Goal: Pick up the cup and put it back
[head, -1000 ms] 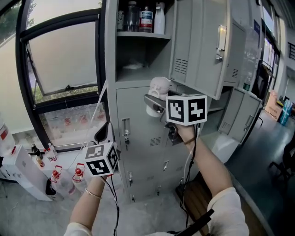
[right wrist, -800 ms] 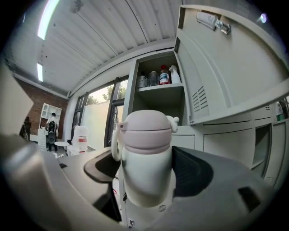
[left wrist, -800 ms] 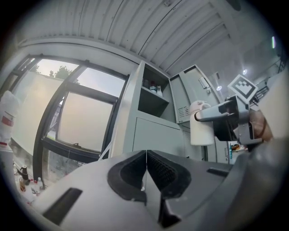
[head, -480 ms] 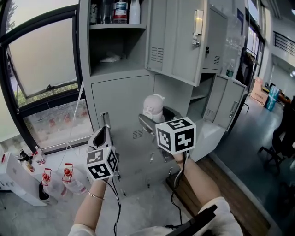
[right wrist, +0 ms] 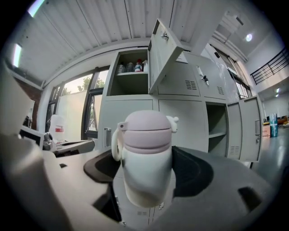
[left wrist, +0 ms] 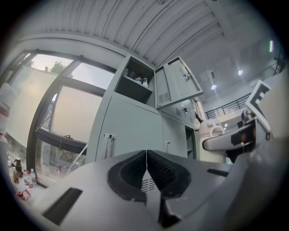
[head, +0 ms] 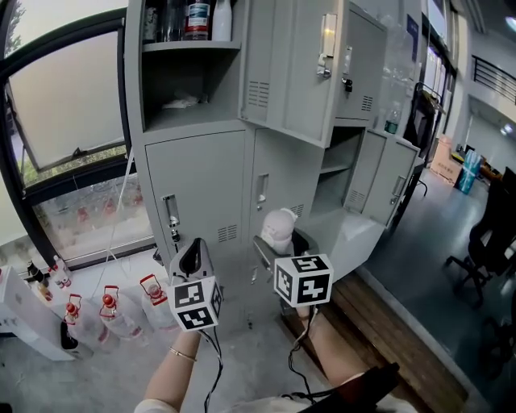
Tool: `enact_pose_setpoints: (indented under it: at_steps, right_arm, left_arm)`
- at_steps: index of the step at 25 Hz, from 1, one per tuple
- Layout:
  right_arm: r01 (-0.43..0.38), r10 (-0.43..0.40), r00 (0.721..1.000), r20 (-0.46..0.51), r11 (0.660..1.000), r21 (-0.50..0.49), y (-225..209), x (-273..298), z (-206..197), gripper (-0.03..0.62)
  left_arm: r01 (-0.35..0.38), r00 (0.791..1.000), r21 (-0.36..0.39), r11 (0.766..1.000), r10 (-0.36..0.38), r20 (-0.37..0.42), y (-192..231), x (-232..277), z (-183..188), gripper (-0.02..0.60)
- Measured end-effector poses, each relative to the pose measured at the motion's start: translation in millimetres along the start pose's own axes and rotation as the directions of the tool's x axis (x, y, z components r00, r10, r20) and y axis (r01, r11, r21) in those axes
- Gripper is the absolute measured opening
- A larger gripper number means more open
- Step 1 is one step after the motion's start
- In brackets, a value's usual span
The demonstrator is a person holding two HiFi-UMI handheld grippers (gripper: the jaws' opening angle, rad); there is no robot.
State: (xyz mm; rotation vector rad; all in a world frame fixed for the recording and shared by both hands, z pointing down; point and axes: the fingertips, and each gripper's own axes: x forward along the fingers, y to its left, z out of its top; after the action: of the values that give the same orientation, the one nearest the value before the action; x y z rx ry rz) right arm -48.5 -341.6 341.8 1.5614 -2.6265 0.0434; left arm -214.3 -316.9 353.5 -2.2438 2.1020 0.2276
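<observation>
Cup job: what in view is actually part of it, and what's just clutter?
Job: cup, clamped in right gripper; lockers, likely where it goes back.
Lying about: left gripper, shut and empty; shelf bottles; floor bottles; chair.

No legible text anywhere. The bottle [head: 197, 14] on the top locker shelf [head: 193, 46] has a blue-and-white label, too small to read. The white jug [right wrist: 57, 128] at the left of the right gripper view has a red label, also unreadable.
</observation>
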Motion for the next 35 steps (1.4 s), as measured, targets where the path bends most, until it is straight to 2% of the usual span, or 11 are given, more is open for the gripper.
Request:
enact_pose_setpoints:
  at_steps: [4,12,20,25,30,35]
  right_arm:
    - [0.006,-0.006,1.000,-0.001,1.000,-0.009,-9.9,-10.8,-4.7,0.345]
    - [0.013,-0.013,1.000,0.009,1.000,0.007,-21.5,-19.2,-5.5,0.345]
    - [0.118,-0.118,0.993,0.002,0.993,0.020,-54.0,-36.9,-13.2,0.346]
    - [0.206,-0.206,0.979,0.004,0.978,0.029,-78.6,-55.3,-17.5,0.345]
    - [0.308,-0.307,0.951,-0.011,0.951,0.039,-112.1,-87.9,-25.5,0.345]
    - [0.374,-0.373,0.927,-0.031,0.927,0.041,-147.3,-109.9,-33.6,0.347]
  left_arm:
    - [0.010,1.000,-0.040,0.999,-0.010,-0.010,-14.1,0.8,-0.3,0.009]
    - [0.013,1.000,-0.026,1.000,-0.014,-0.013,-26.4,5.1,-4.6,0.009]
    - [0.116,0.993,-0.026,0.993,-0.116,-0.022,-58.1,25.4,-9.8,0.009]
    - [0.211,0.977,-0.035,0.977,-0.212,-0.032,-93.0,39.2,-18.8,0.009]
    - [0.318,0.946,-0.053,0.947,-0.321,-0.046,-142.4,47.7,-26.6,0.009]
    - [0.386,0.920,-0.066,0.920,-0.390,-0.052,-186.6,54.9,-32.6,0.009]
